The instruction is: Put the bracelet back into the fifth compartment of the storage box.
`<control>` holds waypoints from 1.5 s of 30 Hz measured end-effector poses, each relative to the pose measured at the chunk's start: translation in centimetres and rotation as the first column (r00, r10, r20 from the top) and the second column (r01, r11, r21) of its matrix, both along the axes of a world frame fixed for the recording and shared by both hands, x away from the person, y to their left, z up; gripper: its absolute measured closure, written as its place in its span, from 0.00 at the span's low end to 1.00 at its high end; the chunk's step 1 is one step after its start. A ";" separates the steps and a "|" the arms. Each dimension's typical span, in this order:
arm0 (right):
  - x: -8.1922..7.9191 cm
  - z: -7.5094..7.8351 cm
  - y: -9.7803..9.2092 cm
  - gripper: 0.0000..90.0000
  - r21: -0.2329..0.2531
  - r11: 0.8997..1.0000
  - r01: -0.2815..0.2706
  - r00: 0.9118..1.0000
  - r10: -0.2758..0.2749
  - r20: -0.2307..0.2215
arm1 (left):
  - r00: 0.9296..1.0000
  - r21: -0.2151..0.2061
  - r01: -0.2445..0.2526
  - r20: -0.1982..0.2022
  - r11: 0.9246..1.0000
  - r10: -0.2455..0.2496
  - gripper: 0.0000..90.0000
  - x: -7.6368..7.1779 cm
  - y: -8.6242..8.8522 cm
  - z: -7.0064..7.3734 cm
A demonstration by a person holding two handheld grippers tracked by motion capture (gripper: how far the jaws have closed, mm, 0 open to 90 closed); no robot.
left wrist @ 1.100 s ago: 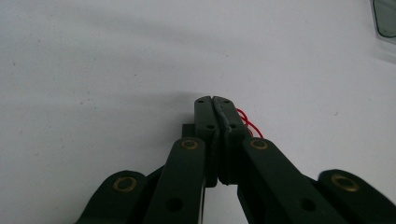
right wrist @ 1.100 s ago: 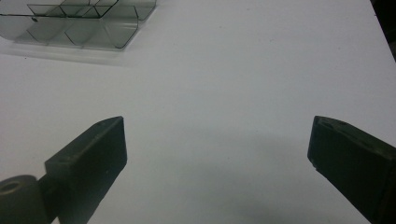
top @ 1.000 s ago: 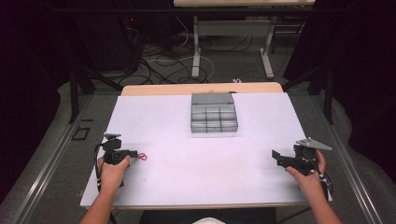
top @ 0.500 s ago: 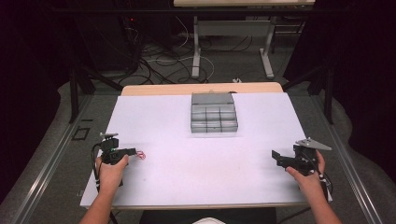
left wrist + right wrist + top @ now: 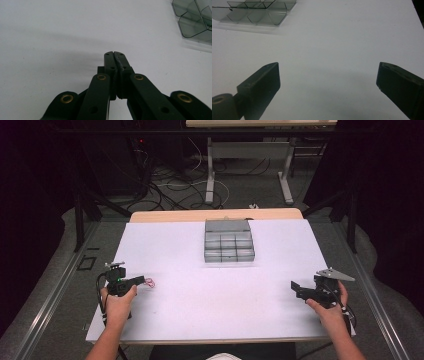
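The white bench (image 5: 200, 310) carried the grey compartment tray (image 5: 229, 242) at its far middle. Well short of the tray to its right, your right tongs (image 5: 295, 287) gaped wide. To its left, your left tongs (image 5: 141, 280) were pressed shut beside a small red thing (image 5: 150, 282), too small to make out.

A grey floor (image 5: 60, 285) surrounds the white desk (image 5: 200, 305); tangled cables (image 5: 165, 190) and another table's metal legs (image 5: 210, 170) lie at 12 o'clock.

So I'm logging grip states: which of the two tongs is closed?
The left tongs: jaws pressed together at the tips. The right tongs stand wide apart.
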State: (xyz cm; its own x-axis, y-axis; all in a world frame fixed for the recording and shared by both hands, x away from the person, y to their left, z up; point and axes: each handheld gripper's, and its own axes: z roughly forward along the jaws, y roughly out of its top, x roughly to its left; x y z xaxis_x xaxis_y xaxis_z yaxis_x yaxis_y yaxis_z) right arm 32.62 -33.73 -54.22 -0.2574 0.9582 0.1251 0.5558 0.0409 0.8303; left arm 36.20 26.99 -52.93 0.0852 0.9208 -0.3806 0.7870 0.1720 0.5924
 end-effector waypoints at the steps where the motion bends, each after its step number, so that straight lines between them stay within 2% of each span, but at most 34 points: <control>1: 0.0 0.0 0.0 0.05 0.000 1.000 -0.001 1.000 0.001 0.001 | 1.000 0.003 0.009 0.001 1.000 -0.009 1.00 0.0 0.1 0.1; 2: 0.0 0.0 0.0 0.05 0.000 1.000 -0.001 1.000 0.001 0.000 | 1.000 0.004 -0.003 0.020 1.000 0.003 1.00 -0.1 0.0 0.1; 4: 0.0 0.0 0.1 0.05 0.005 1.000 0.002 1.000 -0.002 -0.004 | 1.000 0.007 0.005 0.019 1.000 -0.005 1.00 -0.2 0.1 0.3; 5: 0.0 0.0 0.0 0.05 0.005 1.000 0.002 1.000 -0.002 -0.004 | 0.999 -0.006 -0.014 0.037 1.000 0.014 1.00 -0.2 -0.1 0.2; 6: 0.0 0.0 0.1 0.05 0.003 1.000 0.001 1.000 -0.001 -0.003 | 0.999 0.003 -0.004 0.033 1.000 0.004 1.00 -0.2 0.0 0.3; 7: 0.0 0.0 0.1 0.05 0.002 1.000 0.001 1.000 -0.001 -0.003 | 0.999 -0.004 -0.015 0.047 1.000 0.015 1.00 -0.3 -0.1 0.4; 10: 0.0 0.0 0.0 0.05 0.002 1.000 0.001 1.000 -0.001 -0.004 | 0.999 -0.004 -0.004 0.052 1.000 0.005 1.00 -0.4 0.1 0.6; 12: 0.0 0.0 0.1 0.05 0.002 1.000 0.001 1.000 -0.001 -0.004 | 0.997 -0.006 -0.020 0.071 1.000 0.020 1.00 -0.5 0.0 0.6; 16: 0.0 0.0 0.1 0.05 0.001 1.000 -0.003 1.000 0.003 -0.002 | 0.996 -0.009 -0.007 0.089 1.000 0.008 1.00 -0.6 0.2 0.9; 18: 0.0 0.0 0.0 0.05 -0.002 1.000 -0.005 1.000 0.005 0.000 | 0.995 -0.022 -0.019 0.102 1.000 0.021 1.00 -0.7 0.1 1.0; 22: 0.0 0.0 0.1 0.05 0.000 1.000 -0.005 1.000 0.005 -0.001 | 0.993 -0.015 -0.014 0.118 1.000 0.016 1.00 -0.9 0.3 1.3; 24: 0.0 0.0 0.1 0.05 0.000 1.000 -0.005 1.000 0.005 -0.001 | 0.991 -0.027 -0.023 0.128 0.999 0.026 1.00 -1.0 0.1 1.4; 29: 0.0 0.0 0.1 0.05 0.001 1.000 -0.005 1.000 0.005 0.000 | 0.988 -0.020 0.000 0.154 1.000 0.003 1.00 -1.3 -0.1 1.8; 31: 0.0 0.0 0.1 0.05 0.000 1.000 -0.001 1.000 0.001 0.003 | 0.985 -0.036 -0.009 0.173 0.999 0.015 1.00 -1.4 -0.5 1.8; 32: 0.0 0.0 0.1 0.05 -0.002 1.000 -0.010 1.000 0.010 0.003 | 0.987 -0.024 0.009 0.161 1.000 -0.005 1.00 -1.5 -0.5 2.0; 33: 0.0 0.0 0.1 0.05 -0.002 1.000 -0.010 1.000 0.010 0.003 | 0.984 -0.032 0.006 0.177 0.999 -0.001 1.00 -1.6 -0.7 2.0; 34: 0.0 0.0 0.1 0.05 -0.002 1.000 -0.010 1.000 0.010 0.003 | 0.985 -0.035 0.015 0.171 0.999 -0.009 1.00 -1.7 -0.9 2.2; 36: 0.0 0.0 0.2 0.05 -0.003 1.000 -0.005 1.000 0.005 0.008 | 0.983 -0.025 0.040 0.181 0.999 -0.035 1.00 -1.9 -1.5 2.3; 38: 0.0 0.0 0.2 0.05 -0.002 1.000 -0.011 1.000 0.011 0.005 | 0.981 -0.020 0.037 0.190 0.999 -0.032 1.00 -1.9 -1.8 2.3; 42: 0.0 0.0 0.2 0.05 -0.002 1.000 -0.011 1.000 0.011 0.004 | 0.982 -0.027 0.071 0.179 0.997 -0.065 1.00 -2.1 -2.4 2.6; 45: 0.0 0.0 0.2 0.05 -0.001 1.000 -0.011 1.000 0.011 0.004 | 0.979 -0.028 0.077 0.192 0.997 -0.070 1.00 -2.3 -3.1 2.5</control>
